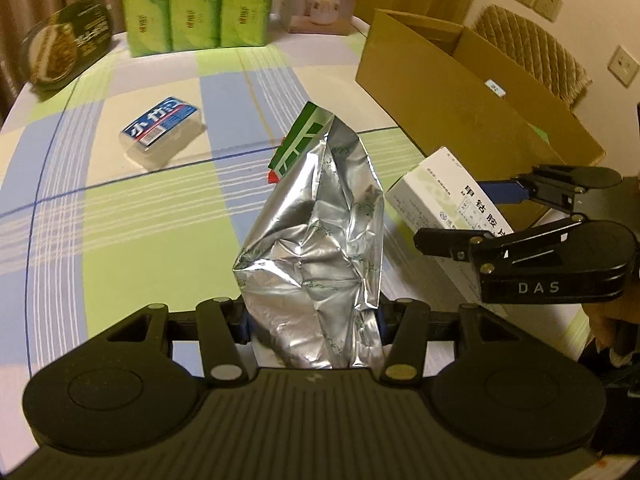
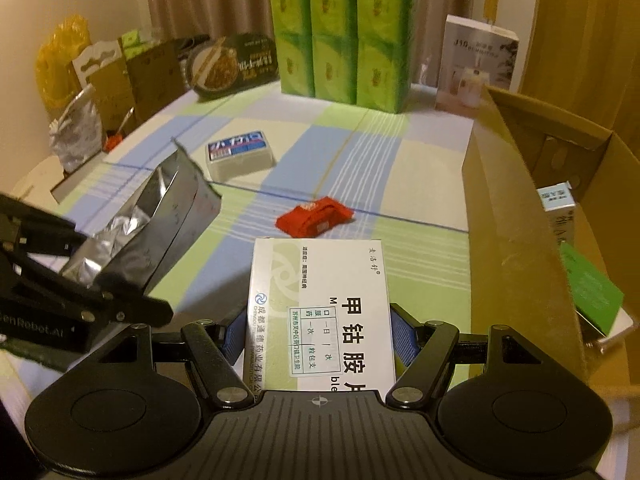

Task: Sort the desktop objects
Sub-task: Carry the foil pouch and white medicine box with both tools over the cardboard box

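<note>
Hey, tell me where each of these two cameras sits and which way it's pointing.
Left wrist: on the left tongs, facing across the checked table at the foil bag they grip; the right tongs show.
Right wrist: on the right tongs, facing the green packs over the white medicine box they grip; the left tongs show.
Shared: blue-labelled pack, cardboard box.
</note>
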{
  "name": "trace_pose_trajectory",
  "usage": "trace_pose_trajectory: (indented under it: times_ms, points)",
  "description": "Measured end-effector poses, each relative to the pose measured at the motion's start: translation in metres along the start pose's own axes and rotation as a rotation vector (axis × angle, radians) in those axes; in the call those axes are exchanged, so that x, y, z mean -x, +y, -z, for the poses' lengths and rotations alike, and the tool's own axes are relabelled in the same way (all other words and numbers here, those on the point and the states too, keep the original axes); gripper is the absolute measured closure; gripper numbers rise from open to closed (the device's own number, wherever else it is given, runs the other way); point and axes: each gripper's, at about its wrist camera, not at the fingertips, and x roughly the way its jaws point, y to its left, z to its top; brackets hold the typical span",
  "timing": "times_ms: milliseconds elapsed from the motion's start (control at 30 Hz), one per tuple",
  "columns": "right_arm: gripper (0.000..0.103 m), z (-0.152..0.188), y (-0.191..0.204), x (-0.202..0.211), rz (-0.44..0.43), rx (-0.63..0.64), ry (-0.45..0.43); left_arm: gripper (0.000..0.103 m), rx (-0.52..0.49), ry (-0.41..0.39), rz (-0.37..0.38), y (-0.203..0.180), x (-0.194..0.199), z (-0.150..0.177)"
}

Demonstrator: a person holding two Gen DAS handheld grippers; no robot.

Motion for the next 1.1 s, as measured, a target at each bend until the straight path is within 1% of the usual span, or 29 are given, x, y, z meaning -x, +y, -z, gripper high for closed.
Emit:
trace_pose_trajectory:
  times_ms: [133, 267, 433, 600, 700, 867, 1000, 1100]
  points:
    - [0.035, 0.005, -0.003, 0.012, 0.000, -0.043, -0.014, 0.056, 0.043, -0.015, -0.017, -0.007, 0.013, 0.011]
    - [0.035, 0.009, -0.001, 0.026, -0.002, -0.068, -0.037, 0.056, 0.064, -0.031, -0.027, -0.013, 0.028, 0.016]
    - [0.035, 0.015, 0.004, 0.045, -0.010, -0.114, -0.078, 0.056, 0.065, -0.056, -0.037, -0.022, 0.048, 0.020]
    - [0.035, 0.016, 0.013, 0.062, -0.013, -0.111, -0.111, 0.056, 0.059, -0.084, -0.032, -0.034, 0.064, 0.022]
    - [0.035, 0.013, 0.011, 0.071, -0.003, -0.123, -0.133, 0.056, 0.054, -0.097, -0.029, -0.040, 0.072, 0.021]
    - [0.035, 0.006, 0.001, 0.099, 0.020, -0.143, -0.190, 0.056, 0.038, -0.115, -0.022, -0.050, 0.083, 0.014]
    - [0.035, -0.008, -0.019, 0.127, 0.056, -0.162, -0.246, 0.056, 0.014, -0.136, -0.005, -0.063, 0.088, 0.000]
    - [0.035, -0.021, -0.040, 0.145, 0.088, -0.185, -0.280, 0.056, -0.002, -0.153, 0.016, -0.077, 0.089, -0.017]
